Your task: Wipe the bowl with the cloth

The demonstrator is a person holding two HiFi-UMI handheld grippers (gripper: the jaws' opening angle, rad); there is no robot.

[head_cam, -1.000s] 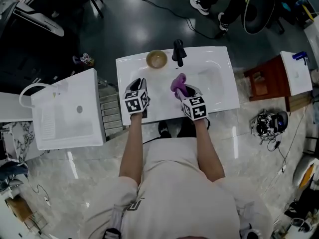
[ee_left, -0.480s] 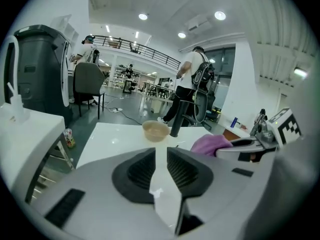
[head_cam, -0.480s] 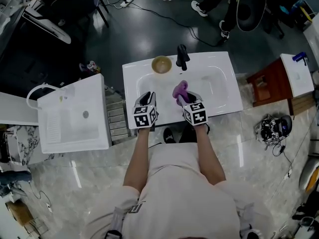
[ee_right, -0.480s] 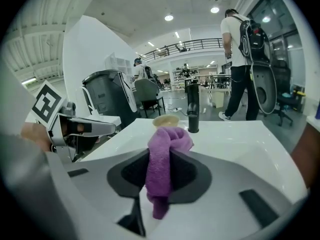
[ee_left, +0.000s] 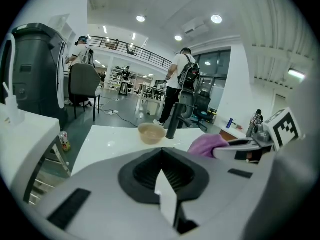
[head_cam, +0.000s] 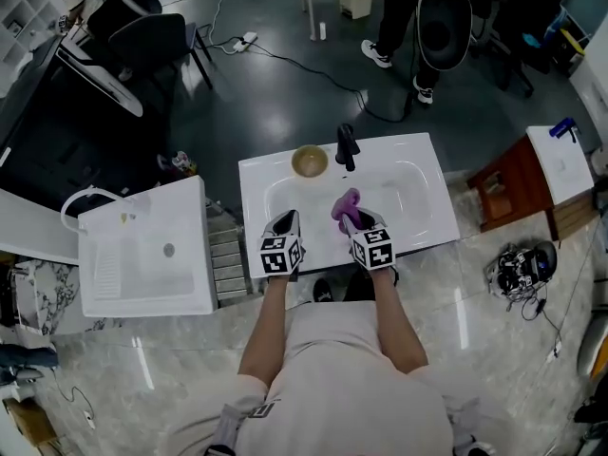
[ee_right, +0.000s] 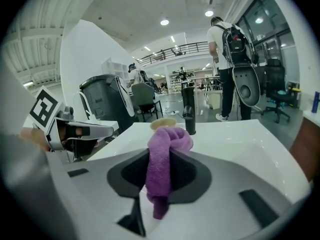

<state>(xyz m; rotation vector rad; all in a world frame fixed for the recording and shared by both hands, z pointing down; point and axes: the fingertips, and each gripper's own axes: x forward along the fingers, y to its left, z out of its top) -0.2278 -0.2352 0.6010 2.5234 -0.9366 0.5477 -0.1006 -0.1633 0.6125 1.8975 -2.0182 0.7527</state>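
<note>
Small tan round bowl (head_cam: 310, 161) sits on the back rim of the white sink (head_cam: 275, 164), centre frame, just left of the black faucet (head_cam: 347, 146), its inside bare. Right gripper (head_cam: 351, 218) pinches the purple towel cloth (head_cam: 346, 203) over the basin, below and right of the bowl, apart from it. Left gripper (head_cam: 287, 220) has its jaws pressed together on nothing.

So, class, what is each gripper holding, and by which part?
The right gripper holds the purple cloth around its middle, with a tail hanging below the jaws. The left gripper holds nothing; its jaws are together.
</note>
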